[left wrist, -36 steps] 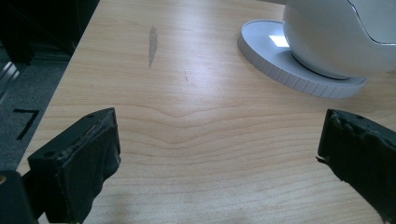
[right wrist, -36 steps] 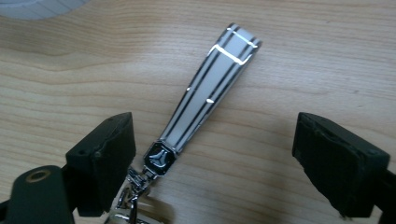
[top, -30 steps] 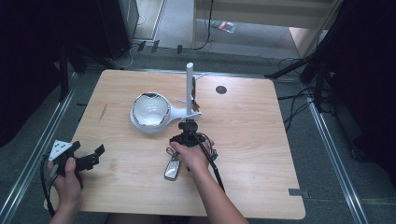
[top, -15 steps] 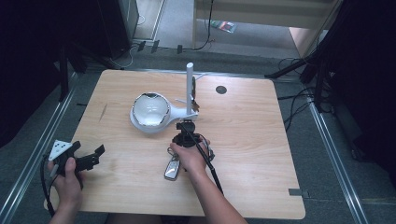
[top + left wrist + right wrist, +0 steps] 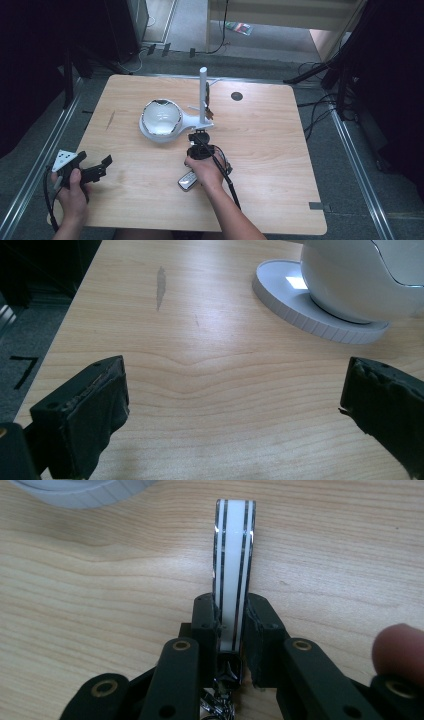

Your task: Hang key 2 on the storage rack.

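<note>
My right gripper is held low over the middle of the table, just in front of a white stand. In the right gripper view its jaws are shut on a flat white tag with black stripes, held upright on its edge, with a metal ring hanging below it. A silver and black car key lies on the wood beside the right hand. My left gripper rests at the table's near left, open; its fingers stand wide apart over bare wood.
The white stand has a round bowl on a disc base and an upright post with a small dark item hanging on it. A dark round hole sits at the back right. A grey scuff marks the wood at left.
The right gripper has crept a little farther from the person, toward the white stand, with the tag still in it. The left gripper has stayed put.
</note>
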